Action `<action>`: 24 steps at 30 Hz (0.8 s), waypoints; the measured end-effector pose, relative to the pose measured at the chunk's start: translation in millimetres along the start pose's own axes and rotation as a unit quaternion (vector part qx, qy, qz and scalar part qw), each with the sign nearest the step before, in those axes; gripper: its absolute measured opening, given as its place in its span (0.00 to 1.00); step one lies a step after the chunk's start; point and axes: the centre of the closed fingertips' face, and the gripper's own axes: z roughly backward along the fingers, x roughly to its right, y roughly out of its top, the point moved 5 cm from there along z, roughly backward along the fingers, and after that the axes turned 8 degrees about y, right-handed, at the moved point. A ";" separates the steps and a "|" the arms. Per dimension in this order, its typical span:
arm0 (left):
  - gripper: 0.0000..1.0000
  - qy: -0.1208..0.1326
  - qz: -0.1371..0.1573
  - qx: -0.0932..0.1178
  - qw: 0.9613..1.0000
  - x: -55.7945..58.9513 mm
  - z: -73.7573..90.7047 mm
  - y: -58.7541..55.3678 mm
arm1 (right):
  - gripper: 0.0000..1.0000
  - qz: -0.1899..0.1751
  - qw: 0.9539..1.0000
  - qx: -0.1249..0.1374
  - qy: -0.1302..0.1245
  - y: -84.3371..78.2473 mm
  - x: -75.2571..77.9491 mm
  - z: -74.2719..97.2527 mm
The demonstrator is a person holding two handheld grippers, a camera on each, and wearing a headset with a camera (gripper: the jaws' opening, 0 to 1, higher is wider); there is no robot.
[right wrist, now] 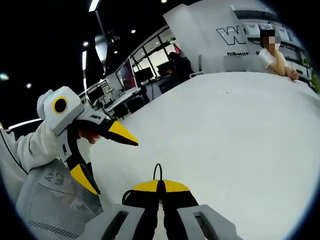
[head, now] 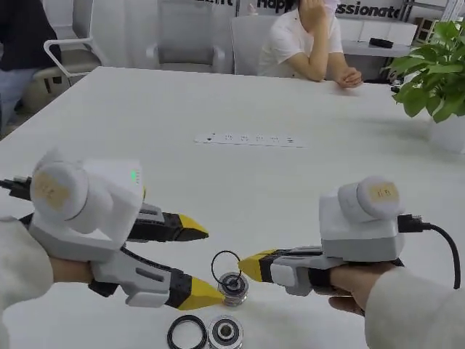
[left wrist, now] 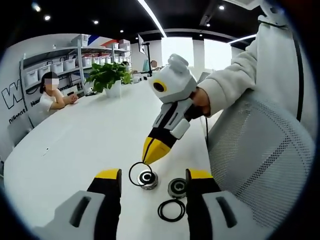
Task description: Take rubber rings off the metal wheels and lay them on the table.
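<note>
1. Nearest, just this side of the middle wheel (head: 233, 285), a loose ring (head: 171, 333) lies flat beside a bare wheel (head: 225, 332). That pair looks finished.
2. The right gripper (head: 251, 266) is pinched tight on the second ring (head: 212, 267), which is tipped up off the middle wheel's top.
3. The left gripper (head: 203, 263), its jaws wide and empty, flanks that wheel, probably to steady it.

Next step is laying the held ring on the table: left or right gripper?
Right. The right gripper is shut on the rubber ring by the metal wheel, so it only needs lowering. The left gripper is open, holding nothing.
</note>
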 end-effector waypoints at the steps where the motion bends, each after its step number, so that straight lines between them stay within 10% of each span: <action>1: 0.50 0.004 0.004 0.002 1.000 -0.1 5.5 -0.3 | 0.00 0.000 1.000 0.000 0.004 0.4 -1.7 -0.6; 19: 0.70 0.069 0.084 0.027 0.994 5.1 70.8 -31.4 | 0.00 0.007 0.998 -0.029 0.061 -6.0 -32.6 -18.1; 24: 0.77 0.061 0.091 -0.013 0.994 7.4 67.5 -50.1 | 0.00 0.018 0.995 -0.052 0.084 -12.6 -45.8 -25.6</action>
